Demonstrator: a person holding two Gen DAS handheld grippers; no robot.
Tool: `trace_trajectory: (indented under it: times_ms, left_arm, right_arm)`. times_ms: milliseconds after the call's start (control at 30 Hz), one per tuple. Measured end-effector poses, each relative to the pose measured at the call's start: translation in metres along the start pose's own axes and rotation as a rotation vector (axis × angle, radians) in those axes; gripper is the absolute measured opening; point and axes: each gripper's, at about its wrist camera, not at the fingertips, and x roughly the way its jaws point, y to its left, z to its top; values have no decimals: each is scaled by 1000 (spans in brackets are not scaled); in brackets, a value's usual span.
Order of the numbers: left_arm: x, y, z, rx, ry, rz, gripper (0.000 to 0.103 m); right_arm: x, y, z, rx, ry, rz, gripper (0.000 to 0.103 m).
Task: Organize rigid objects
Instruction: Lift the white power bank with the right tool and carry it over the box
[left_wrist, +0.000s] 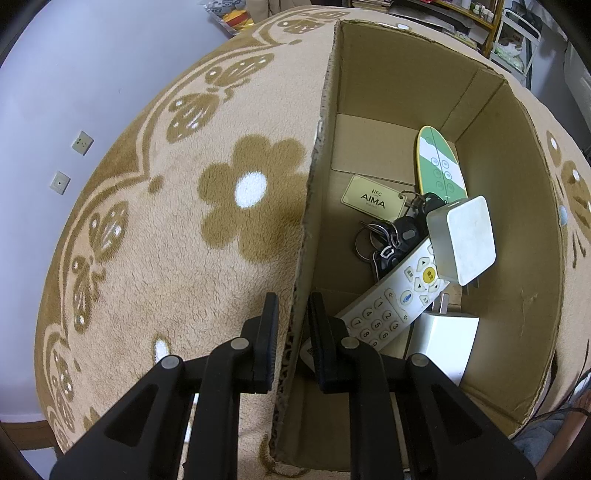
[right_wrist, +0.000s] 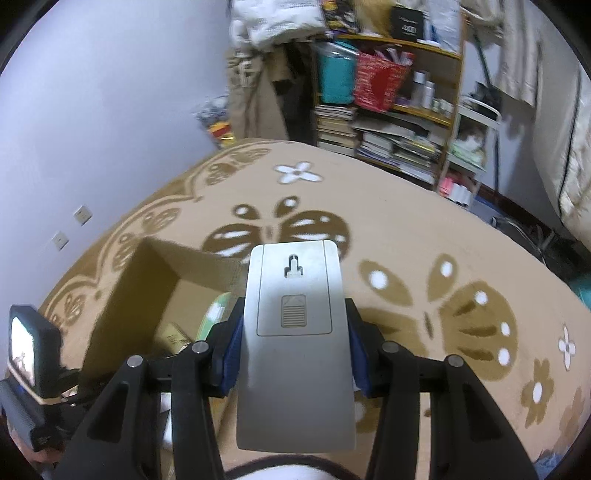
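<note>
An open cardboard box sits on a beige patterned blanket. In it lie a green-and-white remote, a tan AIMA tag with black keys, a white remote, a white square adapter and a white charger. My left gripper is shut on the box's left wall, one finger on each side. My right gripper is shut on a flat grey device, battery cover up, held above the blanket just right of the box.
The blanket with brown butterflies spreads to the right of the box. A crowded bookshelf stands behind it. A pale wall with sockets lies to the left. The left hand's unit with a small screen shows at the left edge.
</note>
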Motion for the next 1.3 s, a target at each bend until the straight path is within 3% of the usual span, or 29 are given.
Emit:
trace_trajectory:
  times_ms: [500, 1033, 1300]
  left_arm:
    - [1, -2, -2, 4, 3, 2, 15]
    - [0, -6, -2, 18, 2, 30, 16]
    - [-2, -5, -2, 15, -5, 27, 15]
  right_arm:
    - [22, 75, -26, -156, 33, 140, 52]
    - [53, 82, -41, -96, 77, 261, 52]
    - [59, 87, -46, -100, 101, 255, 52]
